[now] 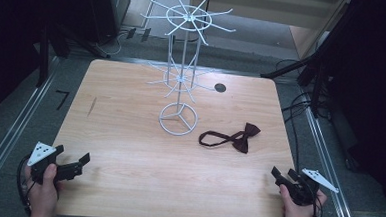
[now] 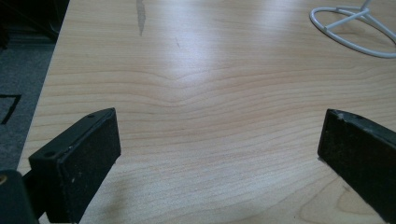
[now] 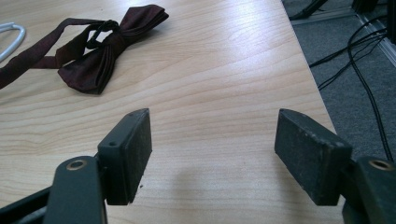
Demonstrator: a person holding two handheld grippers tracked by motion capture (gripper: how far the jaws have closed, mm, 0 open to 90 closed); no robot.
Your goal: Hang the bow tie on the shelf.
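Observation:
A dark maroon bow tie [image 1: 239,137] with its looped strap lies flat on the wooden table [image 1: 129,135], right of centre. A white wire display stand [image 1: 182,63] with two tiers of spoked hooks rises from a round base [image 1: 178,119] at mid-table. My left gripper [image 1: 80,163] is held low at the near left corner, open and empty. My right gripper [image 1: 281,175] hovers at the near right edge, open and empty. In the right gripper view the bow tie [image 3: 100,51] lies ahead and to the left of the jaws. The left gripper view catches the stand's base ring [image 2: 355,30] far right.
A small round black hole [image 1: 220,87] sits in the tabletop behind the stand. Black cables [image 1: 301,106] trail on the grey floor to the right of the table. A dark streak [image 1: 91,106] marks the wood at the left.

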